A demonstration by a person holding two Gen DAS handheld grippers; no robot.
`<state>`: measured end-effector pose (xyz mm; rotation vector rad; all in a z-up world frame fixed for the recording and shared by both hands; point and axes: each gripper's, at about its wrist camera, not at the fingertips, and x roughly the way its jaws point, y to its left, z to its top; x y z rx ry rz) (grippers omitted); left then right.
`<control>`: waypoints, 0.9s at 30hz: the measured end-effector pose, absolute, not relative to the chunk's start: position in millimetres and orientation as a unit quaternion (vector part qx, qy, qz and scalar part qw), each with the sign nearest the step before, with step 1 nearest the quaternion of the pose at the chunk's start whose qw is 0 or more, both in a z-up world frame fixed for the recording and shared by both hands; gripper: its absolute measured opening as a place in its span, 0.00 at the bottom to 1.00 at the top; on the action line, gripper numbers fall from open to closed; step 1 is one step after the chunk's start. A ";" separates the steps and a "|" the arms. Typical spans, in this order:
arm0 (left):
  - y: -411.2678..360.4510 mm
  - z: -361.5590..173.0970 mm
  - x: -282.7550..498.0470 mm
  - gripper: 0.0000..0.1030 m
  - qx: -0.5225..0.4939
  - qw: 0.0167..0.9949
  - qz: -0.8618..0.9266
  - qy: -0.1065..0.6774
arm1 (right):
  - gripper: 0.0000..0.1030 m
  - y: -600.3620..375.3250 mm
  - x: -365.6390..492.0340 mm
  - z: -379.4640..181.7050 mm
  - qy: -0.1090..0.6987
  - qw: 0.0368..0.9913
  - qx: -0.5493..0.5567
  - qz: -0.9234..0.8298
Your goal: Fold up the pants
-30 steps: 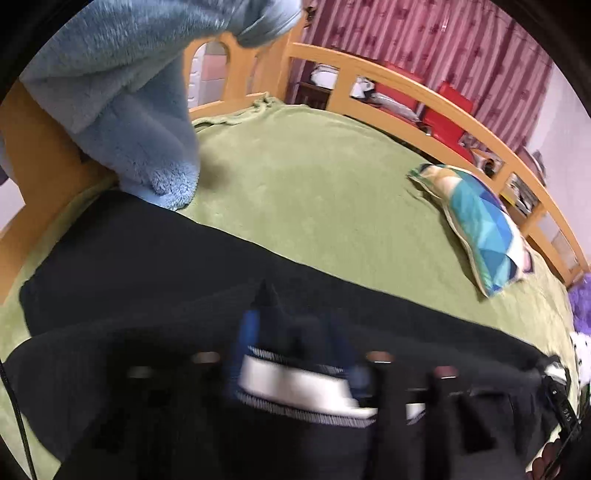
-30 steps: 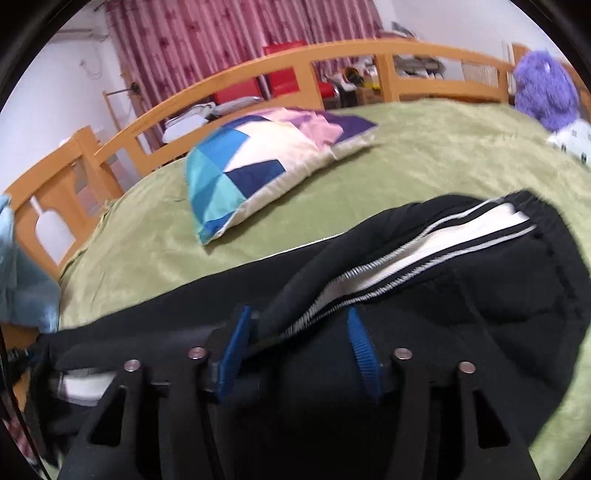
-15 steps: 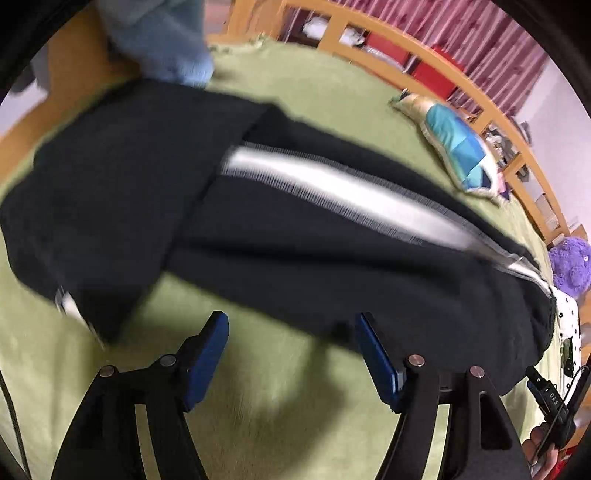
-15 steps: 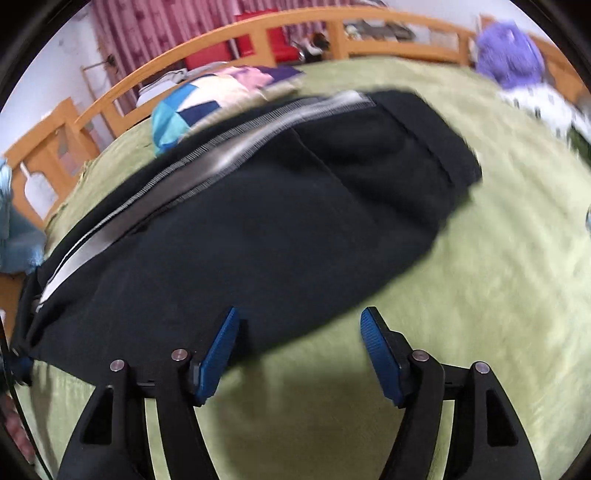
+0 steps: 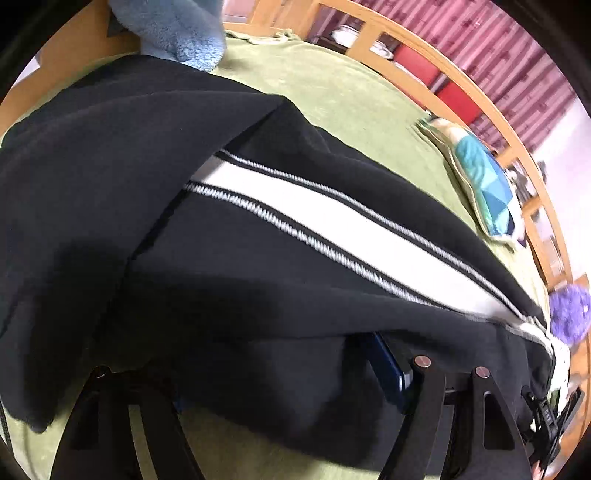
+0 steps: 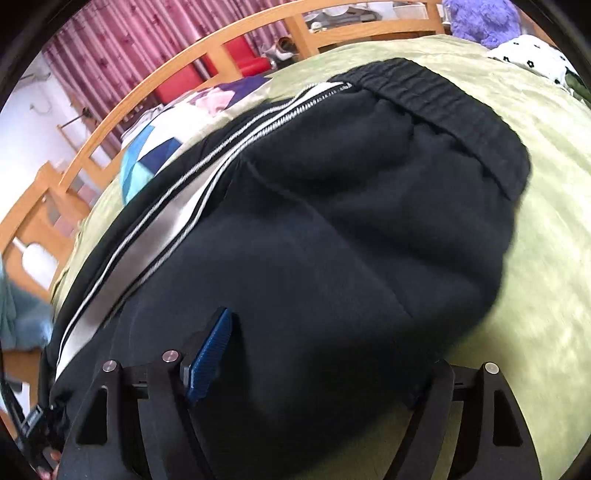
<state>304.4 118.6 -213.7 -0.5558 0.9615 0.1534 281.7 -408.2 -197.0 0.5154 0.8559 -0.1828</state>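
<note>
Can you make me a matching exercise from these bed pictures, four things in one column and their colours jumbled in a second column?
Things:
1. sweatpants with side stripe
2. fuzzy towel at the bed corner
3. plush toy at the far rail
4. fleece bed cover

Colours:
A. purple
B. green
C. black with white
D. light blue

Pairs: 1-C, 2-D, 3-A, 4-B
</note>
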 end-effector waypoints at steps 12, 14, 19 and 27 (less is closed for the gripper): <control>119.8 -189.5 257.6 0.14 -0.256 0.853 0.052 0.452 | 0.11 -417.9 259.7 -166.9 0.367 0.882 0.278 -0.099; 112.8 -184.8 238.2 0.14 -0.249 0.852 0.046 0.459 | 0.11 -419.9 239.4 -155.1 0.368 0.883 0.272 -0.106; 78.7 -179.1 166.3 0.14 -0.232 0.842 0.001 0.486 | 0.11 -457.4 151.3 -130.3 0.380 0.878 0.265 -0.122; -10.1 -174.4 33.9 0.14 -0.168 0.837 -0.084 0.514 | 0.13 -542.3 -16.7 -116.6 0.404 0.863 0.231 -0.194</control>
